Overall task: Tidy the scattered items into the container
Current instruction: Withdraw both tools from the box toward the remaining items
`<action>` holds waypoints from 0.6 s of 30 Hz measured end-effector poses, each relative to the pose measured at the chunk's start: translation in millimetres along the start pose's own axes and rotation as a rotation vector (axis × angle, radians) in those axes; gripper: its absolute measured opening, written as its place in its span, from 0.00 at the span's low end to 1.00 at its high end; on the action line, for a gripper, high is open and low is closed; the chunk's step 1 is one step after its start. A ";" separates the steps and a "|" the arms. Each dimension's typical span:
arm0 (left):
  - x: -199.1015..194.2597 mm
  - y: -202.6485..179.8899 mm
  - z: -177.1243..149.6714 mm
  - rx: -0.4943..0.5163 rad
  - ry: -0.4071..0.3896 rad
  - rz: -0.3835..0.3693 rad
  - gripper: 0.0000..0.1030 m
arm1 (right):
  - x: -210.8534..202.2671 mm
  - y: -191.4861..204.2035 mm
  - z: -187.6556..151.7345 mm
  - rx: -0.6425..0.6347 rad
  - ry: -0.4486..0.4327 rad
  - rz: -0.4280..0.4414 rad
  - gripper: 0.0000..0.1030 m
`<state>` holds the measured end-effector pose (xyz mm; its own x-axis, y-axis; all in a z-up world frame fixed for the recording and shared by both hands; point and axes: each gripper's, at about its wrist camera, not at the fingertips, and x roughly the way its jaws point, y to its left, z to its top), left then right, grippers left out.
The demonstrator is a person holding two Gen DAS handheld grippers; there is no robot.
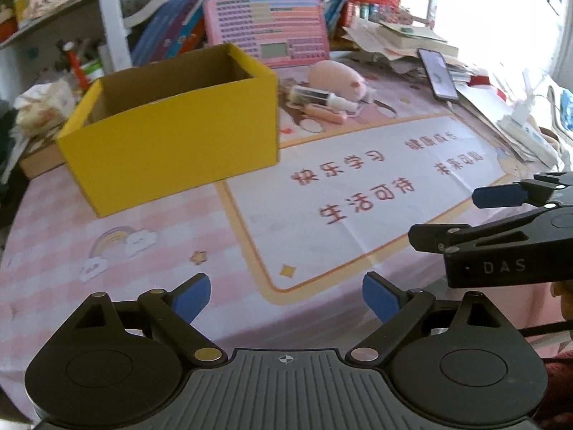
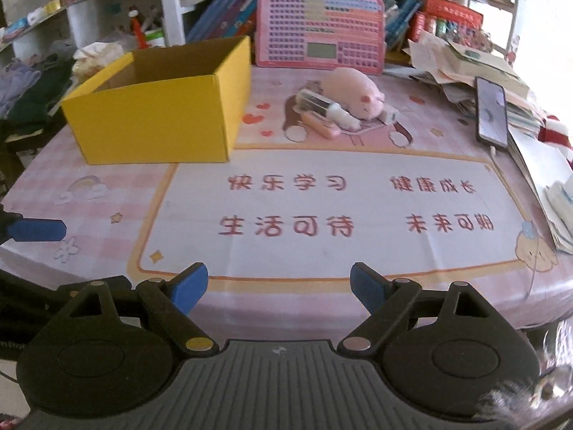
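Note:
A yellow cardboard box stands open on the pink table mat, far left; it also shows in the right wrist view. Right of it lie a pink plush pig, a clear spray bottle and a small pink tube, close together. My left gripper is open and empty over the mat's near edge. My right gripper is open and empty, also at the near edge; it shows sideways in the left wrist view.
A pink toy keyboard leans against books at the back. A phone rests on a paper pile at the right. Clothes and clutter lie left of the box. The mat carries printed red characters.

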<state>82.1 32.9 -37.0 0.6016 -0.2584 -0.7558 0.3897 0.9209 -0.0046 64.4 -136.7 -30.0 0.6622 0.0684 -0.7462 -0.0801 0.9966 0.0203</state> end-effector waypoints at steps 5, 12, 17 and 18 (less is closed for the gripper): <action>9.2 -12.4 11.5 0.020 -0.003 -0.025 0.91 | 3.5 -18.7 3.9 0.033 0.005 -0.024 0.84; 31.1 -34.4 33.7 0.053 0.001 -0.070 0.91 | 8.0 -48.2 10.8 0.054 0.006 -0.060 0.84; 49.4 -51.5 50.0 0.070 0.008 -0.100 0.91 | 14.1 -73.0 15.8 0.073 0.012 -0.089 0.84; 53.2 -55.1 53.3 0.072 0.009 -0.105 0.91 | 15.8 -78.2 17.2 0.074 0.014 -0.093 0.84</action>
<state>129.8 -47.2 -42.1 0.5487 -0.3491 -0.7597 0.4993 0.8656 -0.0372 93.9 -212.8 -32.0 0.6539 -0.0246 -0.7562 0.0368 0.9993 -0.0007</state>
